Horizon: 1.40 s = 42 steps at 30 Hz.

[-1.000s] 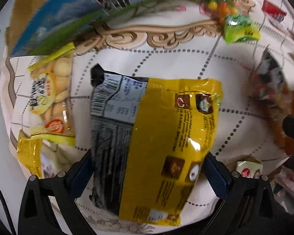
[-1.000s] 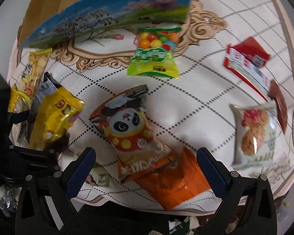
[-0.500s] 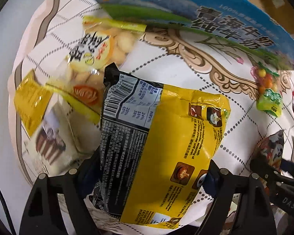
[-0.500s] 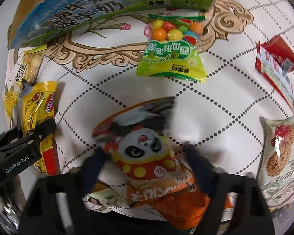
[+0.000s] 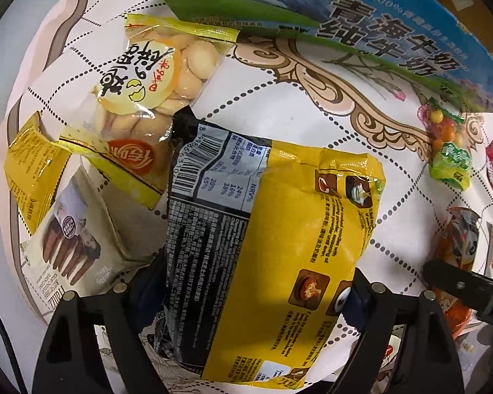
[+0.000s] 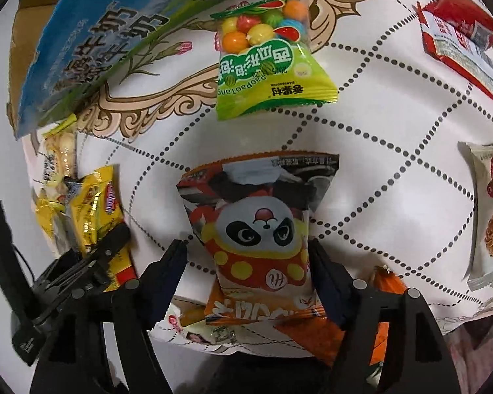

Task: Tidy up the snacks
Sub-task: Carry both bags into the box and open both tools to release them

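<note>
The left gripper [image 5: 249, 298] points down at the table [image 5: 312, 111], its jaws pinching a yellow pack [image 5: 279, 229] across its width; both pads press its edges. The pack lies back-side up, with a black panel, barcode and nutrition table. Just beside it lie a biscuit bag [image 5: 154, 98] and a beige box [image 5: 79, 243].

The right gripper [image 6: 246, 269] straddles a panda bag [image 6: 259, 229]. Its jaws have just been opening a little; the right pad touches the bag's edge, the left pad stands clear. The bag is orange and red with a panda face, resting on the table over an orange pack [image 6: 361, 328]. Beyond it lies a green candy bag [image 6: 269, 62], near a blue carton [image 6: 82, 49].
</note>
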Available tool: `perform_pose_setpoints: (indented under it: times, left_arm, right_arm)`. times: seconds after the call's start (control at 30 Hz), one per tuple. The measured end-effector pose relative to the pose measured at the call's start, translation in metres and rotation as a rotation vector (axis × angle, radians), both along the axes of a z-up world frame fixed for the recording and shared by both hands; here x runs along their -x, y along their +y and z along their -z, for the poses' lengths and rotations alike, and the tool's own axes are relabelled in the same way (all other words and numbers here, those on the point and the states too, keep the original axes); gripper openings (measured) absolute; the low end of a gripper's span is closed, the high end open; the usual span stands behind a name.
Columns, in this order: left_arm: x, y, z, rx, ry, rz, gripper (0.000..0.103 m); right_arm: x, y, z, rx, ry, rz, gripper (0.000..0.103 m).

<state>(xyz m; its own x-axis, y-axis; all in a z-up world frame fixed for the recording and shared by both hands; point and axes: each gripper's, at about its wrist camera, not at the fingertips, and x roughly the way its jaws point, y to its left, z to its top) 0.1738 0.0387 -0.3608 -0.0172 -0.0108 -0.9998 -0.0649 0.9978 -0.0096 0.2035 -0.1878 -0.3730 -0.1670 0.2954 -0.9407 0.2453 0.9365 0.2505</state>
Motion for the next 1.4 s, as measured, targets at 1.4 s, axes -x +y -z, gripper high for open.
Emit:
perform_pose_setpoints:
  times: [1.4]
  left_arm:
    - [-0.12, -0.011, -0.197, 0.115, -0.379, 0.011, 0.084]
  right_arm:
    - [-0.079, 0.033, -0.199, 0.018, -0.475, -0.048, 0.046]
